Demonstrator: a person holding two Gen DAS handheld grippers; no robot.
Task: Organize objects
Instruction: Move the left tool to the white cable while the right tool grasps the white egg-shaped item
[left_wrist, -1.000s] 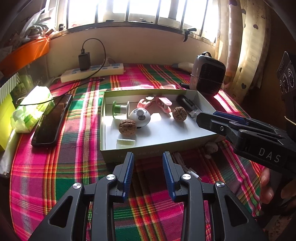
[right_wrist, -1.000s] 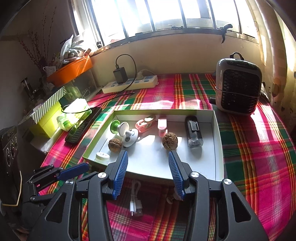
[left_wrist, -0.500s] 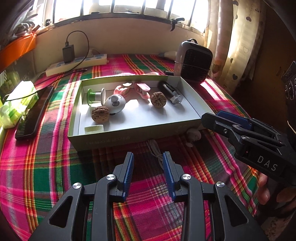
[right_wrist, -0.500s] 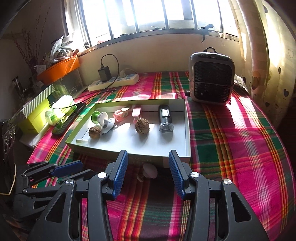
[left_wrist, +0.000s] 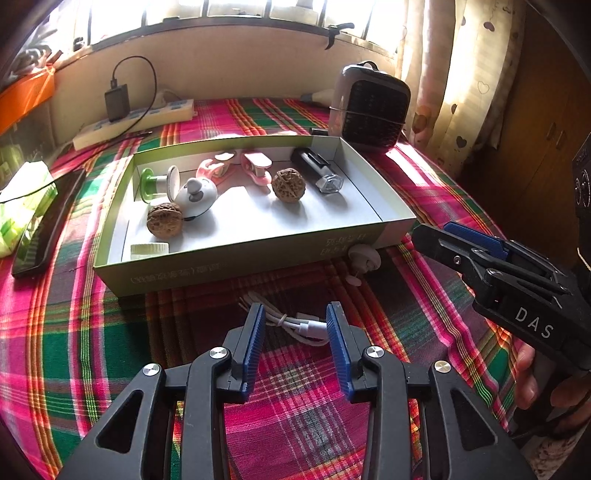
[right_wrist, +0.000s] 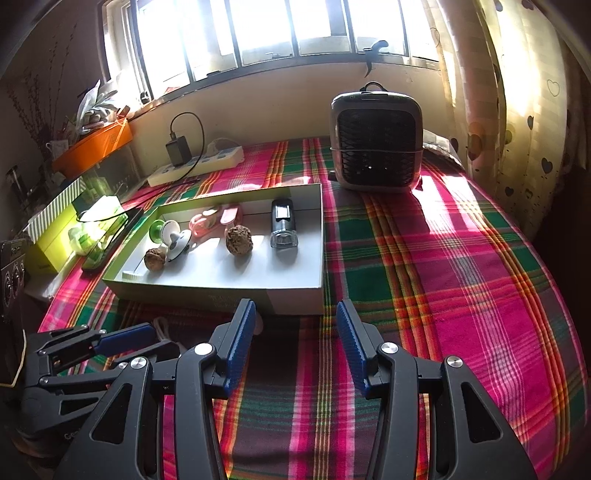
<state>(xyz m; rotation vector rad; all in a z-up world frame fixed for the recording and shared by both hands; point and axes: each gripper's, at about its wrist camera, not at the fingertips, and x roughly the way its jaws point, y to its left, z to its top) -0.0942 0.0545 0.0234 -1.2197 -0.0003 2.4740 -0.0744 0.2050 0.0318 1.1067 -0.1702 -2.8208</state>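
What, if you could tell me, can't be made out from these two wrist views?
- Bundled white charging cable: right wrist view, almost all hidden behind the left gripper.
- Small white mushroom-shaped knob: right wrist view, blocked by the right gripper.
- Printed lettering on the shallow green cardboard box: left wrist view, too small and shadowed.
- Black smartphone: left wrist view, near end cut off.

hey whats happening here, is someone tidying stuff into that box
Yes, a person with a handheld gripper in each hand is sorting small items into a shallow box on a plaid tablecloth. Two walnuts, clips and a black bottle already lie inside. Both grippers are open and empty. The left gripper points at a bundled white cable left in front of the box; the right gripper hovers beside it.
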